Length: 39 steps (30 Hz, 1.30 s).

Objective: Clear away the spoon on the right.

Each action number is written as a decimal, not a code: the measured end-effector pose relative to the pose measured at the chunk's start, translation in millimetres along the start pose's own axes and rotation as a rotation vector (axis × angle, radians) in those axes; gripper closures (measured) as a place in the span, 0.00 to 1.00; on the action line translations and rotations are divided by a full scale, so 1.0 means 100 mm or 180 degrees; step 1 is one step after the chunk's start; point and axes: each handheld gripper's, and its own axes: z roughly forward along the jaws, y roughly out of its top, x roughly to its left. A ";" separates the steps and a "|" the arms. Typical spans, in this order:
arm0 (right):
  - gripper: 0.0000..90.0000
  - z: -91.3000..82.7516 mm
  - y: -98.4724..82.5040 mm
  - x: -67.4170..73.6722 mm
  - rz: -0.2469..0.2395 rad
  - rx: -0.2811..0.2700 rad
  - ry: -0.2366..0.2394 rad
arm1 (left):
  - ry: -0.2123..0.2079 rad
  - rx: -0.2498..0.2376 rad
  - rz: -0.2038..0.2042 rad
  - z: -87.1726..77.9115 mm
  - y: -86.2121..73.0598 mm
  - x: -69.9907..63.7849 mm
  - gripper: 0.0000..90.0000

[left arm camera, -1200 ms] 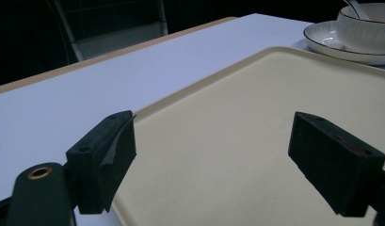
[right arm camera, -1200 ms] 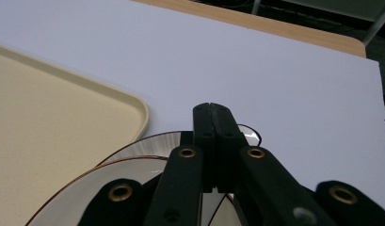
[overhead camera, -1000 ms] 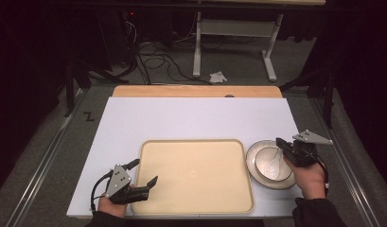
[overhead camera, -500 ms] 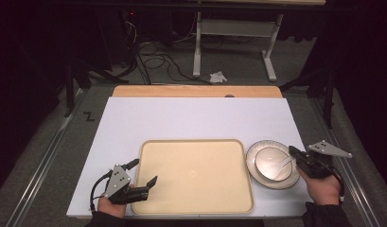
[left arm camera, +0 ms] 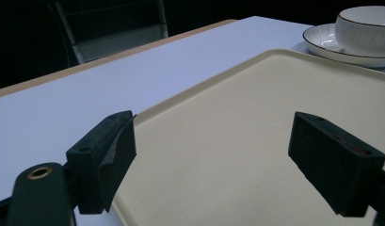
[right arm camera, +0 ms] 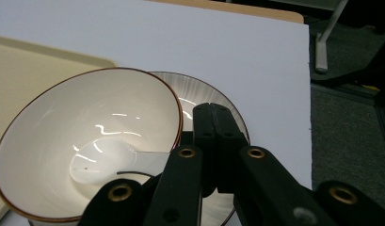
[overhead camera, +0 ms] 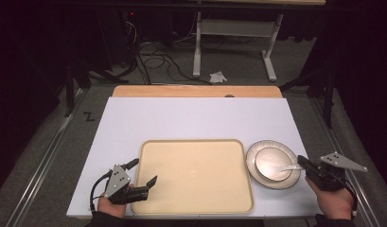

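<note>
Two claws are mine, one in each hand, at the near edge of the white table (overhead camera: 196, 120), whose far half lies bare and gives plenty of room to move. Largest on it is the cream tray (overhead camera: 196, 172), set near the front edge, flat and with nothing in it. My left claw (overhead camera: 143, 173) stands wide open over the tray's near left corner, one jaw above the table just outside the rim and the other above the tray floor, gripping nothing. Just right of the tray sits a white plate (overhead camera: 289, 181), close to the table's right edge, and on it a white bowl (overhead camera: 271, 161) with a thin brown rim. A white spoon (overhead camera: 288, 167) lies in the bowl, its scoop on the bottom and its handle leaning out over the right side. My right claw (overhead camera: 301, 161) is closed, jaws pressed together just beside that handle; whether they pinch it I cannot tell, since my own jaws hide its end.
</note>
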 end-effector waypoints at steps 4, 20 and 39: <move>1.00 -0.04 -0.04 0.04 -0.0032 0.0022 0.0034 | 0.0003 0.0001 0.0001 0.00 0.00 0.00 0.18; 1.00 -0.15 -0.18 -0.08 0.0080 -0.0019 0.0080 | -0.0014 0.0013 0.0029 0.01 0.00 -0.01 0.18; 0.74 -0.35 -0.21 0.11 0.0353 -0.0335 0.0424 | -0.0038 0.0062 0.0067 0.04 0.00 -0.03 0.18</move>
